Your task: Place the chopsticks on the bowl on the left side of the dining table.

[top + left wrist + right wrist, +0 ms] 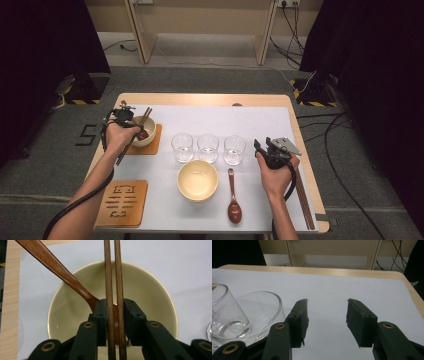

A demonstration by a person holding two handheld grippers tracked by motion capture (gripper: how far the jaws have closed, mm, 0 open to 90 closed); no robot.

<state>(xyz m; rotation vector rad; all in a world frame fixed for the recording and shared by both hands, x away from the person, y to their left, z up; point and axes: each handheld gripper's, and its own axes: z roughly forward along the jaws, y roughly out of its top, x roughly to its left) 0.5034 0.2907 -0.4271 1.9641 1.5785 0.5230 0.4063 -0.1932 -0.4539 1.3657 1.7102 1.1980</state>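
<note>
At the far left of the table (210,97) the left gripper (114,312) hangs over a cream bowl (152,297) that sits on a wooden coaster (156,145). Its jaws stand on either side of a pair of brown chopsticks (113,270); the left pad touches one stick, but a sliver of gap shows beside the other, so I cannot tell whether the pair is truly clamped. The sticks run straight across the bowl's mouth, likely so they can rest on the rim. A wooden spoon (60,272) already leans inside that bowl, handle angled up over the edge.

Below it lies a second, slotted coaster (122,202), bare, presumably waiting for the next setting. In the middle a second cream bowl (198,180) stands on the white mat, with three clear glasses (208,148) lined up behind it and another wooden spoon (234,197) just beside it to the right.

Further right the right gripper (327,315) hovers low over the mat, jaws spread wide with nothing between them, one glass just to its left. A second pair of chopsticks (304,200) lies along the right edge of the table, close to that hand and easy to collect.
</note>
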